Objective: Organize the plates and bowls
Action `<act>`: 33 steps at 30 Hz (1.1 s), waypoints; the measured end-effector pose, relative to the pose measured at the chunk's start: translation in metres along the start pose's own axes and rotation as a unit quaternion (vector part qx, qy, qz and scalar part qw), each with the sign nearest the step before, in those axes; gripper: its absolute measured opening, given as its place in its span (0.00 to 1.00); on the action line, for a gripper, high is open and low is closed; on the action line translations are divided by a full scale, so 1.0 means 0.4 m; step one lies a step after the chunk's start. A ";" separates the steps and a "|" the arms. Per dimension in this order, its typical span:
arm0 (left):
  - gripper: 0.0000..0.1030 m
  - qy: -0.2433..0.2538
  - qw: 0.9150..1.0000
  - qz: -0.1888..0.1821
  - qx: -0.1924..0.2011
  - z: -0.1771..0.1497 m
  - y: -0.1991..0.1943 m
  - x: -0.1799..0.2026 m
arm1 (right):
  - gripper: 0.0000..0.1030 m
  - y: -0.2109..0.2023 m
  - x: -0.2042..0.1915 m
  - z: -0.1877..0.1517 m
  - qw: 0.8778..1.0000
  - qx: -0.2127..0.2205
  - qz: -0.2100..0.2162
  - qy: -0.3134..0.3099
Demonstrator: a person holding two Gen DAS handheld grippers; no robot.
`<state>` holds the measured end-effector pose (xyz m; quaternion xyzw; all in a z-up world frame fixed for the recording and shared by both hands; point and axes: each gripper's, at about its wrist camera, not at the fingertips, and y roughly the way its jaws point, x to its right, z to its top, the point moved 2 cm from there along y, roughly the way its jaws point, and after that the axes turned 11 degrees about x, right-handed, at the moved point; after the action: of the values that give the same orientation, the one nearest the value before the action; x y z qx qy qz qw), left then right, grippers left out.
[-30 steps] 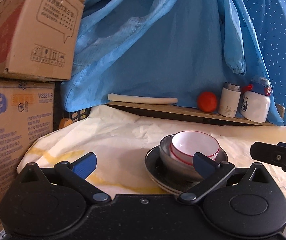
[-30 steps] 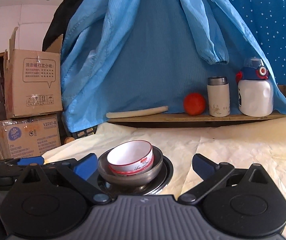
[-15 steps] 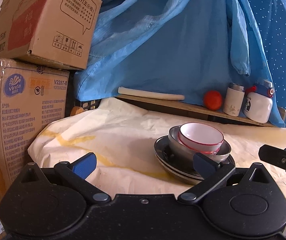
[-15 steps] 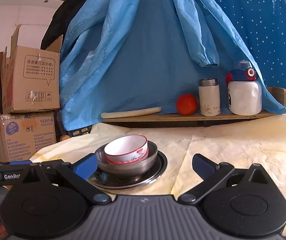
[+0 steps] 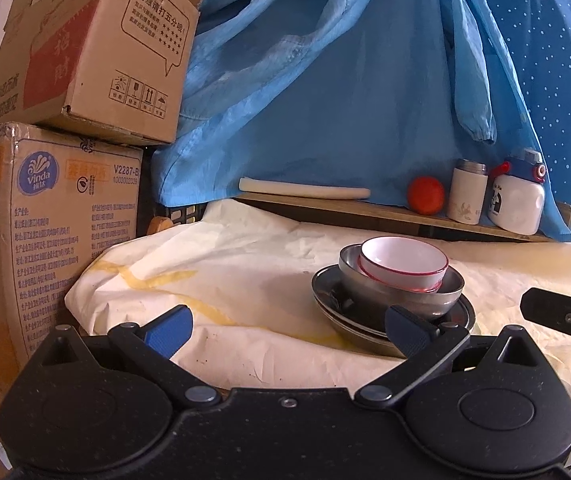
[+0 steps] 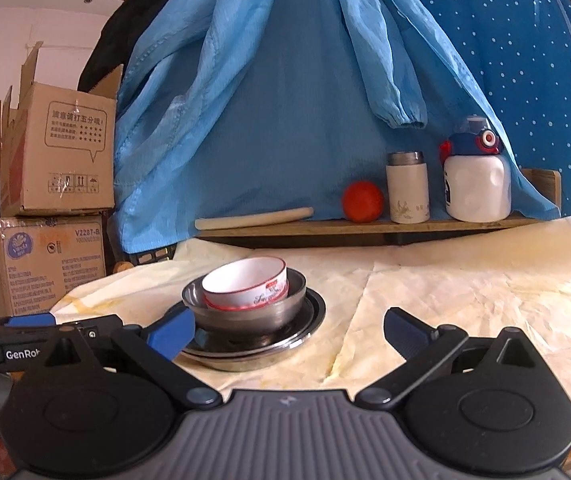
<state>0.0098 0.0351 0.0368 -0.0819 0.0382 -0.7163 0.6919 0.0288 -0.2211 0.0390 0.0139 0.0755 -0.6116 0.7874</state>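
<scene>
Two handheld grippers hang at the near edge of a table draped in a creased cream cloth [image 6: 465, 292], and both stand with their blue-padded fingers spread wide, holding nothing. The left gripper [image 5: 285, 328] has its right-hand pad just in front of the rim of the stacked shallow steel plates [image 5: 327, 288]; the right gripper [image 6: 289, 330] has its left-hand pad near the same stack from the other side, not clearly touching.

On the plates [image 6: 313, 312] sits a round stainless-steel bowl [image 5: 401, 300], and inside that rests a white ceramic bowl with a red rim [image 5: 403, 262], tilted slightly. From the right wrist view the steel bowl [image 6: 245, 314] and the white bowl [image 6: 245, 286], with red lettering on its side, are seen low and centre-left.

Behind, a wooden shelf [image 6: 365, 226] carries a pale rolling pin [image 6: 253, 218], an orange-red ball [image 6: 362, 201], a cream flask with a steel lid [image 6: 406, 186] and a white bottle with a blue cap [image 6: 475, 184]. Blue garments [image 6: 285, 100] hang above, and two cardboard boxes [image 5: 65, 128] are stacked at the left.
</scene>
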 end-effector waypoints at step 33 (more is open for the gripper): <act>0.99 0.000 1.000 0.017 -0.003 -0.042 -0.010 -0.020 | 1.00 -0.020 0.002 -0.047 0.999 0.019 -0.033 0.004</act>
<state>0.0031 0.0421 0.0204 -0.0834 0.0418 -0.7045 0.7036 0.0195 -0.2216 0.0210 0.0285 0.0671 -0.6387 0.7660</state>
